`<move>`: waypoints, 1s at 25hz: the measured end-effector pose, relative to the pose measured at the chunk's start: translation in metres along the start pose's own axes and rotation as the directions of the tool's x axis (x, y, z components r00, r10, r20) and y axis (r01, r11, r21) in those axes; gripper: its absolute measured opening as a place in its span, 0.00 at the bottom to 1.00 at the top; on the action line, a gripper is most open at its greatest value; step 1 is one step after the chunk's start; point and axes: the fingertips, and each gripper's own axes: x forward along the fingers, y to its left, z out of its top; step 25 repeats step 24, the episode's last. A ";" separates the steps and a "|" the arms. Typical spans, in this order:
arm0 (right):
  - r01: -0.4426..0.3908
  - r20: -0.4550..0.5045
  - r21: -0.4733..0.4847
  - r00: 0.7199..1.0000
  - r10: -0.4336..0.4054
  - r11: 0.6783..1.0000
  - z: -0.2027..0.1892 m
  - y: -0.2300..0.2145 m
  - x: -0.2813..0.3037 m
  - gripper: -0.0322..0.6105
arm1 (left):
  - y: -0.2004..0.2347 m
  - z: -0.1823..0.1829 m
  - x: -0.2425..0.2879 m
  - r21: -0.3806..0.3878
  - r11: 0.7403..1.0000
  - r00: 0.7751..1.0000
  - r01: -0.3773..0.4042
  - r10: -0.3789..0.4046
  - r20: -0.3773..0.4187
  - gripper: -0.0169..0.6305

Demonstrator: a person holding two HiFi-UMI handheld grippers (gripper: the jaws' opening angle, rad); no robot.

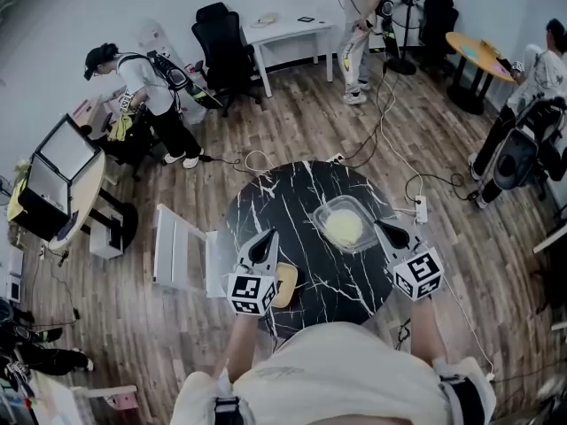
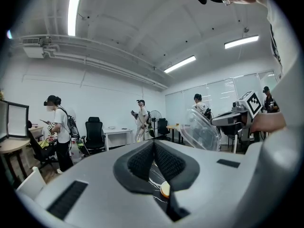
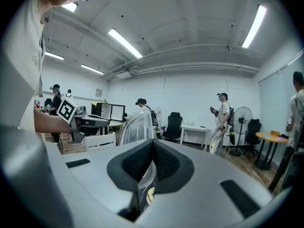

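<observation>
A clear plastic container (image 1: 344, 227) with something pale yellow inside sits on the round black marble table (image 1: 266, 202). Its clear lid (image 2: 207, 128) (image 3: 135, 125) stands tilted up. My right gripper (image 1: 384, 229) (image 3: 153, 145) is at the container's right rim, and its jaws are shut with clear plastic running between them. My left gripper (image 1: 264, 240) (image 2: 154, 145) is shut with nothing in it, over the table's front left. A flat yellowish piece (image 1: 285, 284) lies on the table just right of it and shows below the jaws (image 2: 165, 189).
A white slatted chair (image 1: 174, 248) stands close to the table's left. A power strip (image 1: 422, 209) and cables (image 1: 383, 140) lie on the wooden floor to the right. Further off are several people, a black office chair (image 1: 223, 50) and a white desk (image 1: 288, 32).
</observation>
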 end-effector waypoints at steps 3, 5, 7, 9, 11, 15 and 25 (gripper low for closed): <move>-0.009 0.000 0.000 1.000 0.009 1.000 -0.007 0.000 0.002 0.06 | 0.001 -0.002 -0.001 -0.004 1.000 1.000 -0.006 0.006 -0.001 0.05; -0.011 -0.006 -0.001 1.000 0.011 1.000 -0.011 -0.001 0.004 0.06 | 0.001 -0.002 0.000 -0.004 1.000 1.000 -0.008 0.008 -0.002 0.05; -0.008 -0.013 0.001 1.000 0.008 1.000 -0.011 -0.001 0.006 0.06 | 0.000 -0.002 0.000 -0.003 1.000 1.000 -0.009 0.009 -0.003 0.05; -0.008 -0.019 0.010 1.000 0.009 1.000 -0.013 -0.001 0.007 0.06 | 0.000 -0.003 0.000 -0.003 1.000 1.000 -0.010 0.010 -0.004 0.05; -0.012 -0.025 0.010 1.000 0.012 1.000 -0.017 0.000 0.007 0.06 | -0.001 -0.005 0.000 -0.004 1.000 1.000 -0.012 0.012 -0.006 0.05; -0.012 -0.032 0.003 0.999 0.012 1.000 -0.021 0.003 0.007 0.06 | -0.001 -0.011 -0.003 -0.013 1.000 1.000 -0.018 0.018 -0.015 0.05; 0.007 -0.040 0.010 0.999 -0.006 1.000 -0.024 -0.003 0.007 0.06 | -0.003 -0.009 0.002 -0.016 1.000 1.000 -0.008 0.008 -0.014 0.05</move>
